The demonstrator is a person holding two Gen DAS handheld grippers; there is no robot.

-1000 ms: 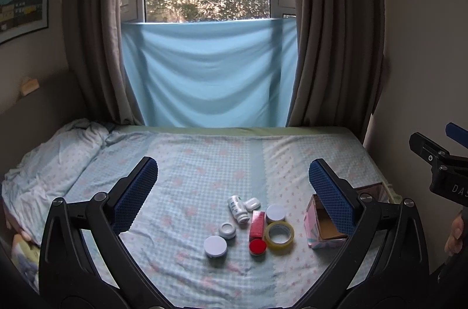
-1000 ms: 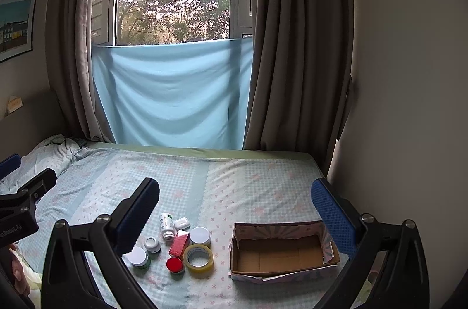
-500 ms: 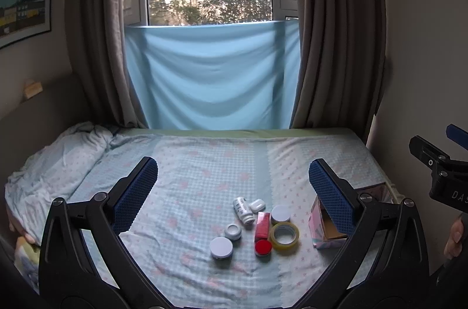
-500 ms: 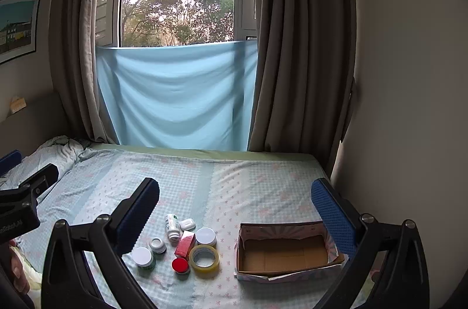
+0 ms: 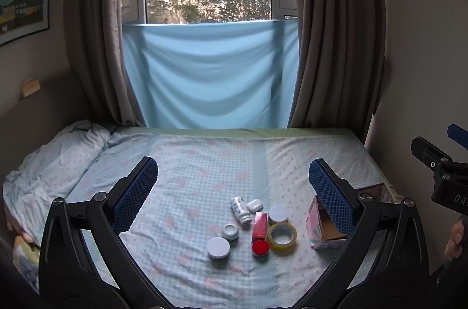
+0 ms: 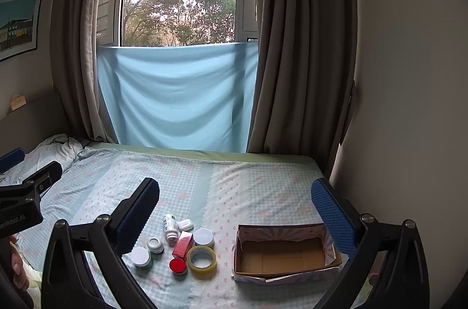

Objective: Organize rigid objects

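Observation:
Several small items lie clustered on the bed: a white pill bottle (image 5: 240, 210) on its side, a white earbud case (image 5: 254, 204), a red box (image 5: 260, 225), a yellow tape roll (image 5: 282, 234), a red-lidded jar (image 5: 260, 248) and white-lidded jars (image 5: 218, 248). An empty cardboard box (image 6: 282, 253) sits to their right. My left gripper (image 5: 233, 192) hovers open above the cluster, holding nothing. My right gripper (image 6: 235, 206) hovers open, its right finger (image 6: 333, 215) over the box's far right corner. In the right wrist view I see the same bottle (image 6: 170, 225), tape roll (image 6: 201, 257) and red box (image 6: 183, 244).
The bed (image 5: 204, 162) carries a checked light-blue sheet, with a rumpled blanket (image 5: 55, 151) at the left. Grey curtains (image 5: 330, 46) and a blue cloth (image 5: 210, 75) hang at the window behind. A wall (image 6: 409, 104) runs close along the bed's right side.
Both grippers have drifted slightly, so the items and box sit a bit lower and further right in view. Nothing was grasped or moved on the bed.

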